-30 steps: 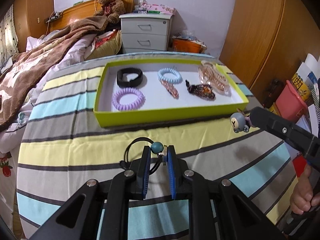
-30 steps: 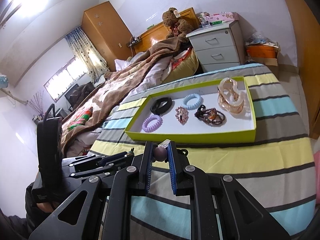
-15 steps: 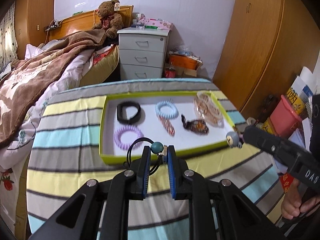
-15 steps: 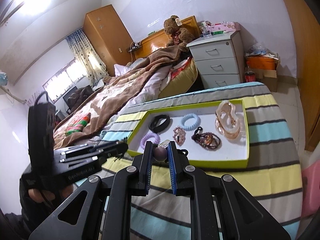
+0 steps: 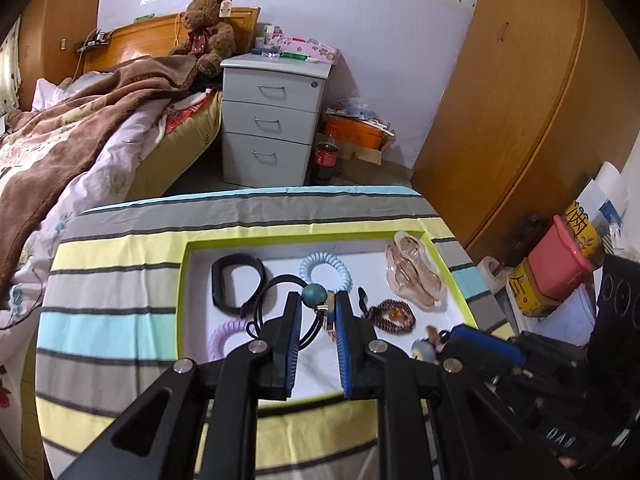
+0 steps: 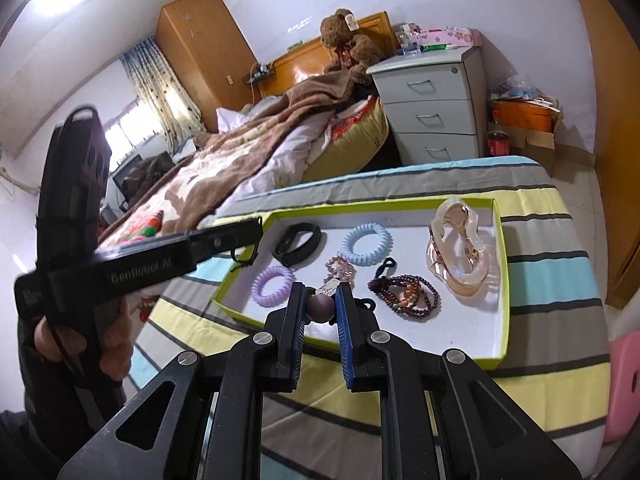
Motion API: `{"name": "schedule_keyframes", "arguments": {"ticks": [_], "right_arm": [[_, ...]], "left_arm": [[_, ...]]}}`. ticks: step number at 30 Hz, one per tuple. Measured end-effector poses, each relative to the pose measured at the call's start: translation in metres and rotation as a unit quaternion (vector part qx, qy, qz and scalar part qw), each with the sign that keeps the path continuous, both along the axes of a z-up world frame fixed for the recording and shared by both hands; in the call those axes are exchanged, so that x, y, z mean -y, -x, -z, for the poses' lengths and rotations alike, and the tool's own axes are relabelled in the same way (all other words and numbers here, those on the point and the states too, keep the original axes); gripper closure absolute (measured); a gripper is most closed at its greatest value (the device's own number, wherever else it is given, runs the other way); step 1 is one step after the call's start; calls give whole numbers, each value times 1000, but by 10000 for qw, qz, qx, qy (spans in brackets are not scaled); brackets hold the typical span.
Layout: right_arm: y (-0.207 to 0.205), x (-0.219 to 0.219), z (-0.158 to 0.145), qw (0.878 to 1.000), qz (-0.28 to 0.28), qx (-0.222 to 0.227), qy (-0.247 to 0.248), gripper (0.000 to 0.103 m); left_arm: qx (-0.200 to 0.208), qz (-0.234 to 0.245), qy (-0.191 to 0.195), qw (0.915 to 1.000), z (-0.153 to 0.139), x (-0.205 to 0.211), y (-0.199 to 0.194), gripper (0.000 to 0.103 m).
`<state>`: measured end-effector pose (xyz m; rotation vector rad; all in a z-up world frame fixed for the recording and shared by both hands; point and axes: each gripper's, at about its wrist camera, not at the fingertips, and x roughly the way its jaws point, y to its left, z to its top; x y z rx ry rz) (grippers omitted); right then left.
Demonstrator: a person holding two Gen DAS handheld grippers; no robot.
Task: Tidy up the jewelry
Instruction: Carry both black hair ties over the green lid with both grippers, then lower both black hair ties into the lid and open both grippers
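Six pieces already lay in the green tray (image 6: 502, 248) (bands, clips, beads), while the left gripper (image 5: 316, 310) pinched a teal-bead hair tie (image 5: 313, 295) and the right gripper (image 6: 320, 306) a mauve-bead tie (image 6: 321, 307), both undelivered.

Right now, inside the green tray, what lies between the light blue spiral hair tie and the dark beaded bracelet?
In the right wrist view, a small pink rhinestone hair clip lies on the tray floor between the light blue spiral hair tie and the dark beaded bracelet.

Black tool (image 5: 316, 312), blue pads (image 5: 291, 344), silver screws (image 5: 259, 346)
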<state>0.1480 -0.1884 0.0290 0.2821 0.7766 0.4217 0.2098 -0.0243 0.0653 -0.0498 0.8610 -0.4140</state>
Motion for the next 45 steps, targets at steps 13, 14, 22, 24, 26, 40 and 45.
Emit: {"name": "schedule_keyframes", "arguments": {"ticks": [13,14,22,24,26,40,45], "right_arm": [[-26,-4,30,9987,-106,-319,387,87],[-27,-4,32,9985,-109,-338,406,87],[-28,-8,38,9969,-108,-362,689,87],[-28,-10,39,9965,-112,-343,761,87],[-28,-11,39,9957,-107,-316,865,87],[-27,-12,38,9950,-65,-279,959,87],[-26,-11,38,9948,-28,-284,977,86]], "left_arm": [[-353,-34,-63,9994,35,9,-39,86],[-386,-47,-68,9992,37,9,-40,86],[-523,-47,-159,9985,52,11,-42,86],[-546,-69,-184,9983,56,11,-43,86],[-581,-79,-194,9981,58,10,-44,86],[-780,-77,-278,9965,71,16,-44,85],[-809,-78,-323,9962,73,18,-44,84]]}}
